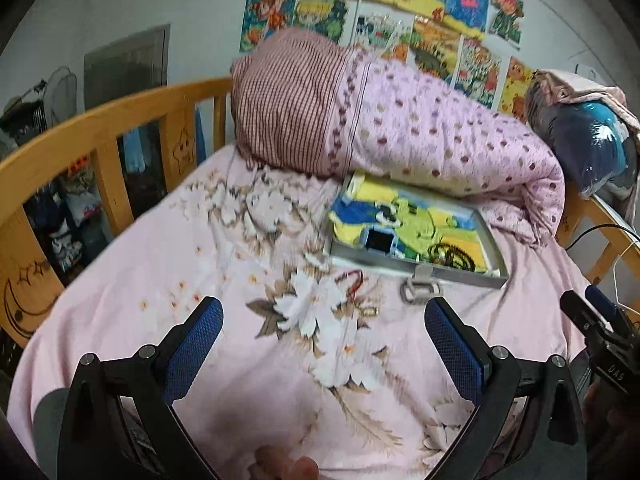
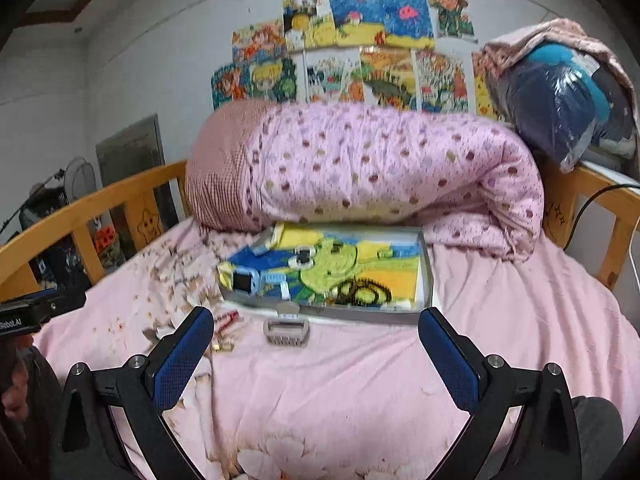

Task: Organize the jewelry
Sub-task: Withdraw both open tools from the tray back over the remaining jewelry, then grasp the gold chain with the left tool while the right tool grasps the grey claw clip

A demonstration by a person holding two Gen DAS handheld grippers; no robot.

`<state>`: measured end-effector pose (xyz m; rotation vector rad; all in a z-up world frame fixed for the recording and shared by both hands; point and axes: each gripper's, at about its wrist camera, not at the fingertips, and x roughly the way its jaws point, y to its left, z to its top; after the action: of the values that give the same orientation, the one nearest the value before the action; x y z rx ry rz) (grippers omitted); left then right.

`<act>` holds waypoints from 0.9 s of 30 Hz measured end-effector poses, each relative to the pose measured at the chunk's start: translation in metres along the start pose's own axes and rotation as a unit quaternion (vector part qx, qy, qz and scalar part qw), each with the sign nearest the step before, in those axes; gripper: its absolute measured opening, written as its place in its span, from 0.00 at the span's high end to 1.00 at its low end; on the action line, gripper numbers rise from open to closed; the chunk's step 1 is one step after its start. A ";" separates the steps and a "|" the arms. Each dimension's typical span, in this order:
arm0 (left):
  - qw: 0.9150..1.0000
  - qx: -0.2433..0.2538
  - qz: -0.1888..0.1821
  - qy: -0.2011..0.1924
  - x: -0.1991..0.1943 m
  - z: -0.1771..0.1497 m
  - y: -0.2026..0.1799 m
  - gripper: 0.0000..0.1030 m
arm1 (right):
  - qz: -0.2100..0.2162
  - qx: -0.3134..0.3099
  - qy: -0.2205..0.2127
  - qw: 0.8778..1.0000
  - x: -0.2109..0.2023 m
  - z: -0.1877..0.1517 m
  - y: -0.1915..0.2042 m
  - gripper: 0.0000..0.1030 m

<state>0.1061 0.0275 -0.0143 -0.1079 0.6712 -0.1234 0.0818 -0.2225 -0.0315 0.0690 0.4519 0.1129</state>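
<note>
An open grey tin box (image 1: pixel 472 276) (image 2: pixel 427 264) with a cartoon-printed lining lies on the pink bed, its clasp handle (image 1: pixel 420 290) (image 2: pixel 286 331) facing me. Inside sit a small blue watch (image 1: pixel 378 242) (image 2: pixel 242 280) and dark coiled bands (image 1: pixel 452 256) (image 2: pixel 362 290). A red string bracelet (image 1: pixel 354 280) (image 2: pixel 226 317) lies on the sheet just left of the clasp, with a small gold piece (image 2: pixel 222 347) near it. My left gripper (image 1: pixel 324 324) hovers open above the floral sheet, short of the bracelet. My right gripper (image 2: pixel 316 334) is open, framing the clasp.
A rolled pink dotted quilt (image 1: pixel 420 128) (image 2: pixel 380 164) lies right behind the box. Wooden bed rails (image 1: pixel 100 128) (image 2: pixel 100 200) border the left and right sides. A plastic-wrapped bundle (image 2: pixel 560 100) sits at the far right. Colourful pictures (image 2: pixel 360 40) hang on the wall.
</note>
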 end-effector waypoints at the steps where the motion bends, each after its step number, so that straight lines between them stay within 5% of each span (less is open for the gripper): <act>1: 1.000 -0.003 -0.003 0.011 0.004 -0.001 0.001 0.04 | 0.002 0.001 0.014 1.000 0.006 -0.001 -0.001 0.00; 8: 0.997 -0.002 -0.046 0.062 0.026 0.003 0.000 0.04 | 0.038 0.018 0.095 0.995 0.046 0.006 -0.022 0.00; 19: 0.978 0.130 -0.094 0.137 0.101 -0.003 -0.041 0.05 | 0.095 0.029 0.229 0.968 0.131 0.005 -0.061 0.00; 23: 0.970 0.146 -0.120 0.151 0.128 -0.004 -0.048 0.23 | 0.115 0.053 0.248 0.961 0.152 -0.002 -0.064 0.01; 27: 0.964 0.145 -0.141 0.173 0.155 -0.004 -0.051 0.44 | 0.117 0.068 0.255 0.957 0.170 -0.002 -0.069 0.13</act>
<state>0.2195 -0.0465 -0.1049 0.1040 0.9761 -0.5219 0.2399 -0.2701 -0.1128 0.2317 0.9683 0.3380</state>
